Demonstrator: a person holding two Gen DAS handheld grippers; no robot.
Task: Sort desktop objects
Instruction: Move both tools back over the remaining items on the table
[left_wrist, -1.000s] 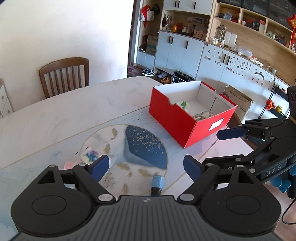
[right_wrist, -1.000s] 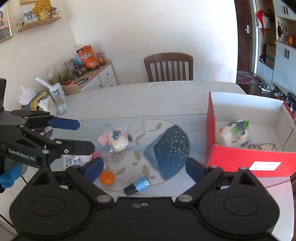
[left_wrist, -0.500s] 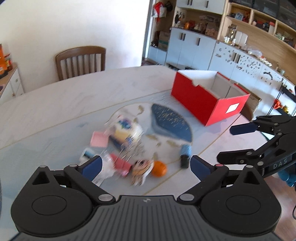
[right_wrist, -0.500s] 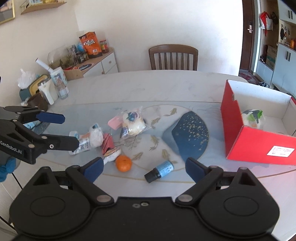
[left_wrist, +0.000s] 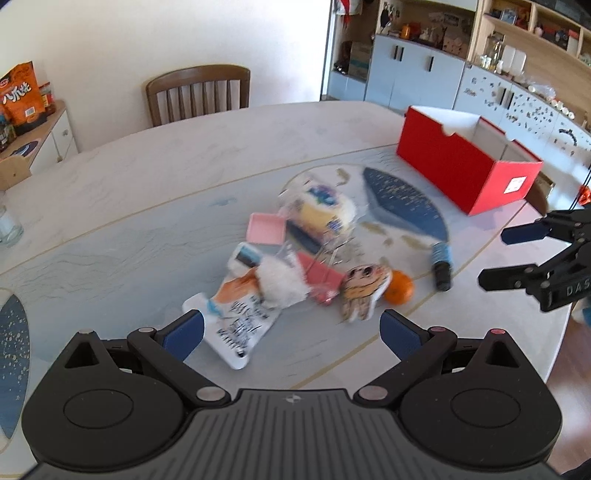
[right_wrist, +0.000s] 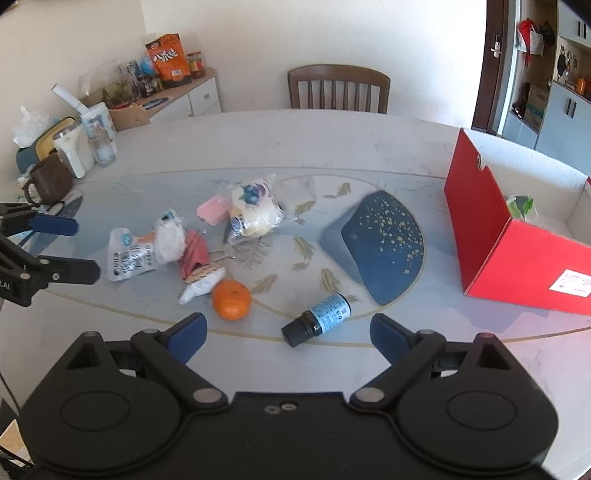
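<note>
Marble desk (right_wrist: 332, 147) carries a clutter of packets (right_wrist: 255, 210), an orange (right_wrist: 231, 299) and a bottle (right_wrist: 319, 319) mid-desk, red box (right_wrist: 517, 251) at its right edge, both grippers (left_wrist: 291, 328) (right_wrist: 288, 332) hovering with jaws wide, empty.

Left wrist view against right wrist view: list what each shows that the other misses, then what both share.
Only the left wrist view shows the long cabinet wall. Only the right wrist view shows the brown mug and the green-and-white packet inside the red box. Both show the orange, the small bottle, the chair and both open grippers, left and right.
</note>
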